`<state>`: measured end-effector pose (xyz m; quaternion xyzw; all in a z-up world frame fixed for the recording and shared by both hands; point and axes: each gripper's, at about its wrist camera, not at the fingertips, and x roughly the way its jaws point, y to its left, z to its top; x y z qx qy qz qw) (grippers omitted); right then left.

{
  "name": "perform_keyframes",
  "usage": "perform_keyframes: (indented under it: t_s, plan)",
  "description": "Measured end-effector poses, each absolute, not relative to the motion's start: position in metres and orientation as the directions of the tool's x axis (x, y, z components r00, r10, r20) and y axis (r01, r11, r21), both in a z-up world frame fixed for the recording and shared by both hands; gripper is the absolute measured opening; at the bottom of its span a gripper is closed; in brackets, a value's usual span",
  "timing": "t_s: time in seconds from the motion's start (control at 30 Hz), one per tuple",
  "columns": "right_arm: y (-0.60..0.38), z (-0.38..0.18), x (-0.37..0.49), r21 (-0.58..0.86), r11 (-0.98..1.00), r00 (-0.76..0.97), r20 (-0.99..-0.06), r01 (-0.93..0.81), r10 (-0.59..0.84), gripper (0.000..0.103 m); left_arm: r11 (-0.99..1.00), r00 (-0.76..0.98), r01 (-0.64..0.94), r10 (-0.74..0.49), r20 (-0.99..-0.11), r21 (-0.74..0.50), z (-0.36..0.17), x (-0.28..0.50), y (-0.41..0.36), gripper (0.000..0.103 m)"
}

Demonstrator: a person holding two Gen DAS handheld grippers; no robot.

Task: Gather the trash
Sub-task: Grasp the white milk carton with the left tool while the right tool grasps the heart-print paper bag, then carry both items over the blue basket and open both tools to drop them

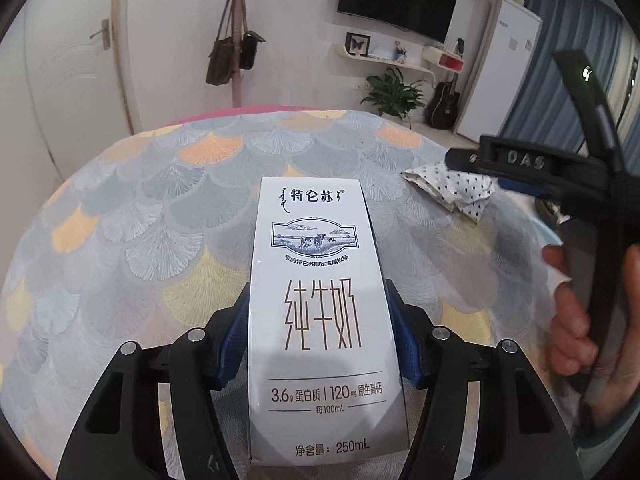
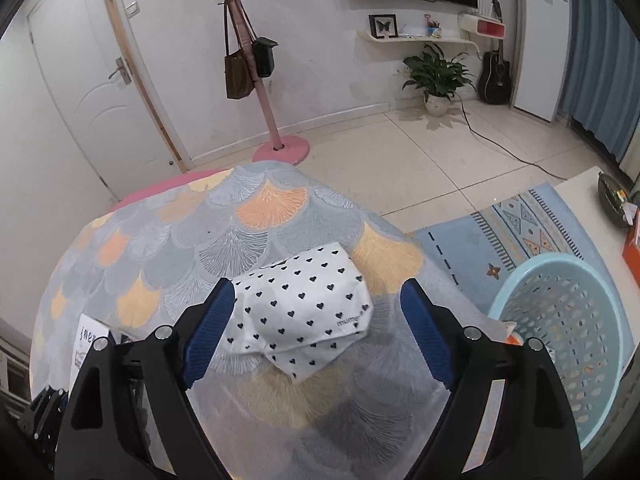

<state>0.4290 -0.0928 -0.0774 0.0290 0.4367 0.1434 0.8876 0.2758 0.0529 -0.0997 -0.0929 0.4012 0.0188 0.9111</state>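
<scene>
The left hand-held gripper (image 1: 316,336) clamps a white 250 mL milk carton (image 1: 320,312) between its blue pads above the fan-patterned bench (image 1: 160,208). The right hand-held gripper (image 2: 316,332) stands wide, straddling a crumpled heart-print bag (image 2: 300,312) lying on the bench, its pads not pressing it. A pale blue basket (image 2: 568,336) sits on the floor beside the bench.

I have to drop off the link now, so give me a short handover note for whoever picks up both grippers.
Left gripper: shut on the milk carton, which lies on the patterned tabletop.
Right gripper: open, straddling the heart-print paper bag; its left pad is at the bag's edge, no grip yet.
Blue basket: on the floor to the right of the table.
Done: carton gripped.
Left: grip the bag, then probably drop both into the basket.
</scene>
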Motion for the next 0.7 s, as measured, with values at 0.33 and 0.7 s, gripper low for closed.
perform_keyframes:
  t_s: [0.33, 0.7]
  plan:
    - [-0.059, -0.092, 0.434, 0.04, 0.97, 0.559, -0.811, -0.239, 0.171, 0.067, 0.979, 0.68, -0.102, -0.061, -0.731, -0.176, -0.099, 0.274, 0.054, 0.059]
    - [-0.042, -0.083, 0.407, -0.029, 0.953, 0.627, -0.759, -0.301, 0.175, 0.033, 0.977, 0.685, -0.103, -0.066, -0.726, -0.187, -0.098, 0.275, 0.055, 0.059]
